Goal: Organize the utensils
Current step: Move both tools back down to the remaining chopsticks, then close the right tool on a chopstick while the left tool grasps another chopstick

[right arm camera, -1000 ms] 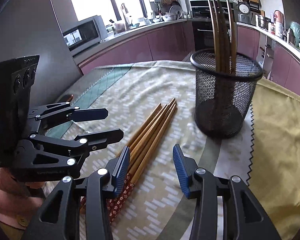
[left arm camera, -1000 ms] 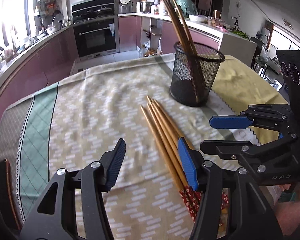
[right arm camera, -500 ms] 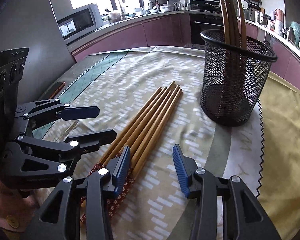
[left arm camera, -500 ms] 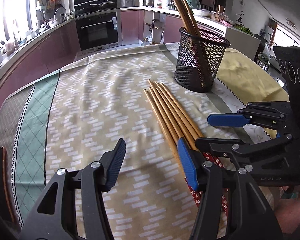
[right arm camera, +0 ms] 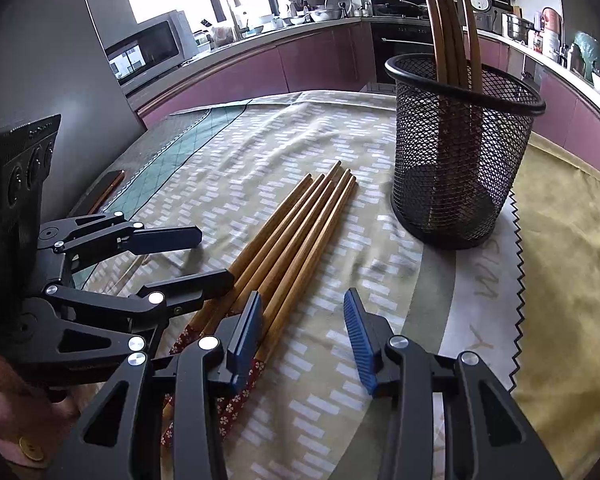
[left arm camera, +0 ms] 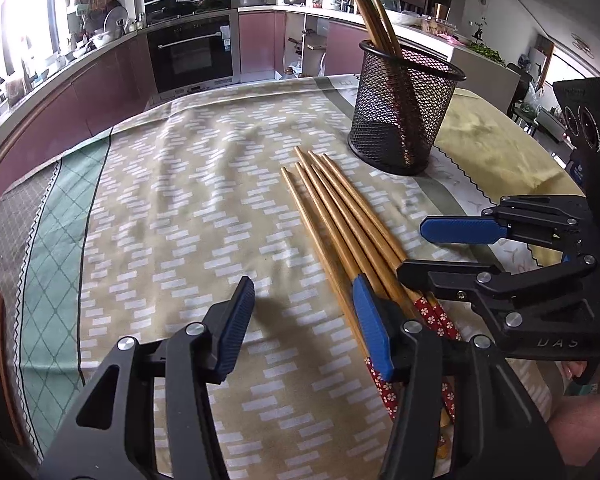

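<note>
Five chopsticks (left arm camera: 340, 224) between both open hand-held grippers, untouched.

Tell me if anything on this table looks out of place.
Yes: a bundle of loose chopsticks lies flat on the tablecloth beside the mesh cup, while other chopsticks already stand upright in it. Nothing looks spilled or broken.

A patterned tablecloth (left arm camera: 172, 208) bears loose chopsticks (left arm camera: 340, 224) beside a mesh holder (left arm camera: 400, 120).

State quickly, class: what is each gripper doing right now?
Left gripper: open, just closing slightly, holding nothing.
Right gripper: open, just closing slightly, holding nothing.
</note>
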Available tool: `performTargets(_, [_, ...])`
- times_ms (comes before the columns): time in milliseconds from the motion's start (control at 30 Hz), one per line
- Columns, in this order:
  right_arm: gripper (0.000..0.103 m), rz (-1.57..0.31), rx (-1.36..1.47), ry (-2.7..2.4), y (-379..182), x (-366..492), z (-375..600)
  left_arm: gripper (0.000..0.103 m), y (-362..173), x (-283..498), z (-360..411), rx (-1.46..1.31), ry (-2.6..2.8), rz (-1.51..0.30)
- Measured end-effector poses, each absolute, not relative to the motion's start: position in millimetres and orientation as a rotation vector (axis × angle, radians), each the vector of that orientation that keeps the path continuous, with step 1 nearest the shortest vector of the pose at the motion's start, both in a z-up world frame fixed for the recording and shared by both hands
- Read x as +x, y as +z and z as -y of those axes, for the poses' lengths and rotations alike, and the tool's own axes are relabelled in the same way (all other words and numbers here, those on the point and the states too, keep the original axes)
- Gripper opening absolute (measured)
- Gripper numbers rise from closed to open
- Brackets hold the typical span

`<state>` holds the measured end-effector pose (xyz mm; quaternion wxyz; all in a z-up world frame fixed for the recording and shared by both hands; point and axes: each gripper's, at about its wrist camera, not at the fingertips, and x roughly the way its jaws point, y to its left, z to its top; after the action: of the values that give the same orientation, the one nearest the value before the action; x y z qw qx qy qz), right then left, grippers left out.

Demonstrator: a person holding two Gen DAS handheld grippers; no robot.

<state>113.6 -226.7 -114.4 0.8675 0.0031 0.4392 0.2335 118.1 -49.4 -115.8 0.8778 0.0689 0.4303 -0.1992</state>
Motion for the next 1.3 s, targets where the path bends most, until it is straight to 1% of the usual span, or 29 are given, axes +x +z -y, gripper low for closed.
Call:
performTargets(33, [0.035,-0.920,0.016,0.489,-114.3,114.0,228.0,0.050,-116.0,118.4,49.3,0.144,-0.414,-0.899])
performTargets(67, [0.035,-0.924,0.028,0.491,-114.0,114.7,229.8,0.048,-116.7,119.0,50.0,0.152,-0.409,-0.900])
performTargets(200, [0.031,-0.933,0.044,0.485,-115.8,116.1,234.7,0.048,-117.9,119.6,50.4,0.158,-0.408,-0.902])
performTargets(567, [0.030,-0.933,-0.008,0.458,-116.9,121.2,226.2,0.045,-120.1,126.1,54.6,0.173,-0.402,-0.908])
performTargets(633, [0.027,-0.931,-0.019,0.447,-116.7,124.5,222.4,0.043,-120.8,128.4,57.1,0.181,-0.400,-0.908])
performTargets(667, [0.027,-0.928,-0.028,0.438,-116.9,126.5,220.3,0.041,-120.9,130.5,58.7,0.185,-0.400,-0.908])
performTargets(767, [0.021,-0.924,-0.028,0.419,-117.8,132.5,218.1,0.038,-121.4,137.4,62.8,0.186,-0.398,-0.911])
performTargets(833, [0.013,-0.926,-0.014,0.410,-118.6,135.4,219.5,0.034,-121.4,140.7,64.6,0.182,-0.397,-0.915])
performTargets(900, [0.010,-0.932,0.015,0.409,-119.1,137.8,223.4,0.028,-121.0,144.6,67.2,0.178,-0.396,-0.917])
performTargets(933, [0.009,-0.935,0.039,0.413,-119.5,138.7,226.4,0.026,-120.9,146.0,68.5,0.174,-0.395,-0.918])
performTargets(1000, [0.007,-0.941,0.072,0.418,-119.8,139.3,231.5,0.018,-120.4,146.7,70.1,0.162,-0.399,-0.921])
performTargets(1067, [0.006,-0.946,0.116,0.423,-120.3,139.4,238.0,0.012,-120.0,147.6,70.3,0.142,-0.397,-0.923])
performTargets(1100, [0.006,-0.947,0.129,0.425,-120.2,138.9,240.0,0.011,-119.8,147.7,69.4,0.128,-0.397,-0.924])
performTargets(1300, [0.006,-0.922,0.174,0.452,-112.2,132.3,248.5,0.008,-113.2,141.1,62.5,0.084,-0.397,-0.899])
